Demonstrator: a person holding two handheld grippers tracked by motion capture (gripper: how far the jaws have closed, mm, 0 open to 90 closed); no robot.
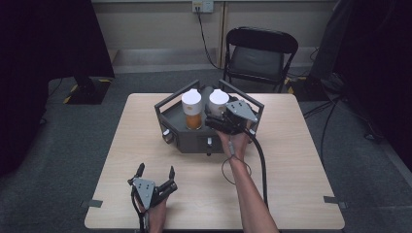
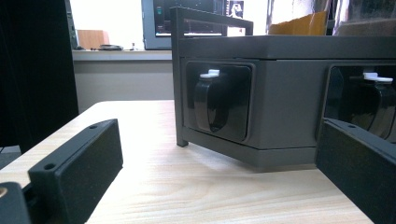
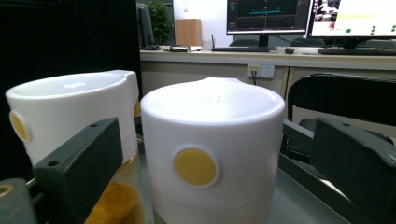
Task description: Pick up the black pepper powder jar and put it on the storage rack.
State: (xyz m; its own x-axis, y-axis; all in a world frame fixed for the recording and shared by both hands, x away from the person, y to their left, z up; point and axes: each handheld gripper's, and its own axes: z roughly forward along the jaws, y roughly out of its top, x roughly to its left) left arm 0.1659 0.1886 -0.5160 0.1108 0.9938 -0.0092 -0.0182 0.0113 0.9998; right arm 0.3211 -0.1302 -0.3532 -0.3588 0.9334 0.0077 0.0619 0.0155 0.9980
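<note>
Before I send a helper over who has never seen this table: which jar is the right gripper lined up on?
On the wooden table stands a dark grey rack holding two white-lidded jars. The right gripper faces the right-hand jar; its neighbour shows orange contents.

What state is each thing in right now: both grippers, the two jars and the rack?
Left gripper: open, empty, low over the table.
Right gripper: open, jaws either side of the right jar.
Right jar: upright, lid on.
Left jar: upright, lid on, orange contents.
Rack: on table.
</note>
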